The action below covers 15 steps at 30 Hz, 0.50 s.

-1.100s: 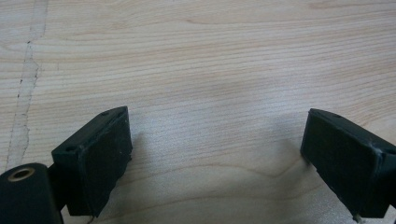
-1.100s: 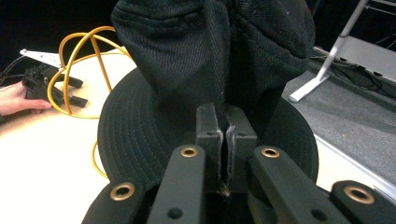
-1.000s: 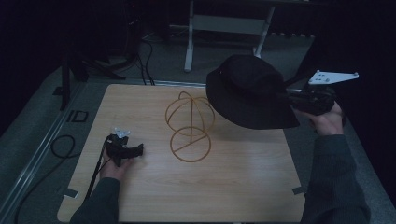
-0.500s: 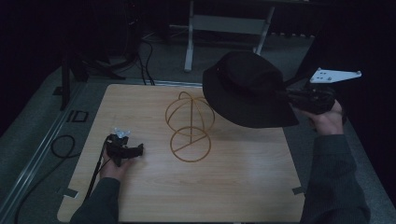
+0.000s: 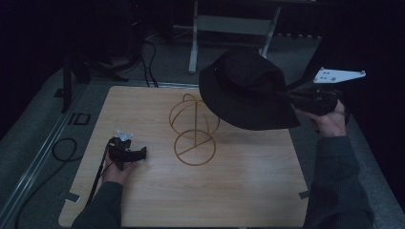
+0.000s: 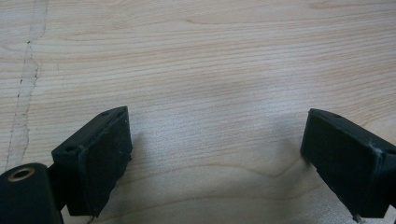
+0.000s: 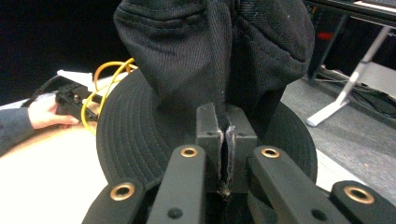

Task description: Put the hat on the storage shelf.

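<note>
The right tool [image 5: 292,99] clamps a black hat [image 5: 246,90] above the yellow wire stand [image 5: 193,131]. The left tool [image 5: 143,152] rests wide open and empty on the worktop [image 5: 248,191].

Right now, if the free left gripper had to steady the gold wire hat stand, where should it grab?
Best the upright wire loop, approached level from the stand's left side: thin wire suits the left gripper, and the base ring lies flat on the table.

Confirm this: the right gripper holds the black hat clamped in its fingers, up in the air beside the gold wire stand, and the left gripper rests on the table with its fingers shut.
One thing is wrong: the left gripper has its fingers open, wide apart over bare wood, as the left gripper view shows. The rest holds: the right gripper clamps the black hat in the air beside the gold wire stand.
</note>
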### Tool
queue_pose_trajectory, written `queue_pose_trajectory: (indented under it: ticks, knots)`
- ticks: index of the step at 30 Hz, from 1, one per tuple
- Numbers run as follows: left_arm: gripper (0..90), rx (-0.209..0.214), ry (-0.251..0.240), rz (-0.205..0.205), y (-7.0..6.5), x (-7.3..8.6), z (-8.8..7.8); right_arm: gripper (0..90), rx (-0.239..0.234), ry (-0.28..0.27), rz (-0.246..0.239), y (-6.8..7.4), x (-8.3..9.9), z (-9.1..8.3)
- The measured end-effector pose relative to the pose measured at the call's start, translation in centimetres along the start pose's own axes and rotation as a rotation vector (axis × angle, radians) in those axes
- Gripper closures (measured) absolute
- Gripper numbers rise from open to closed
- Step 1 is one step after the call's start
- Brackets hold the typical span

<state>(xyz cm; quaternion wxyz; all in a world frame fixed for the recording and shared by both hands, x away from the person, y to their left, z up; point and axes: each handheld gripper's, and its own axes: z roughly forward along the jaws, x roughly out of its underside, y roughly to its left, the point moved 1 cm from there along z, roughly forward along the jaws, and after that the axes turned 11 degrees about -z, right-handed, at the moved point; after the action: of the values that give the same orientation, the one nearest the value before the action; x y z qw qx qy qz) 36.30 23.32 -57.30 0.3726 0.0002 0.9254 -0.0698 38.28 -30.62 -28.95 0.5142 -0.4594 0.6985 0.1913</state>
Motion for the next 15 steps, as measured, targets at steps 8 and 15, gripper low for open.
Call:
queue_pose_trajectory:
  ticks: [8,15]
  knots:
    - [9.0,0.000,0.000,0.000,0.0,0.0,0.0,86.8,-0.029,-0.028,-0.011,0.4,-0.7,0.4]
    - [9.0,0.000,0.000,0.000,0.0,0.0,0.0,86.8,-0.047,-0.052,-0.016,0.6,-1.3,0.4]
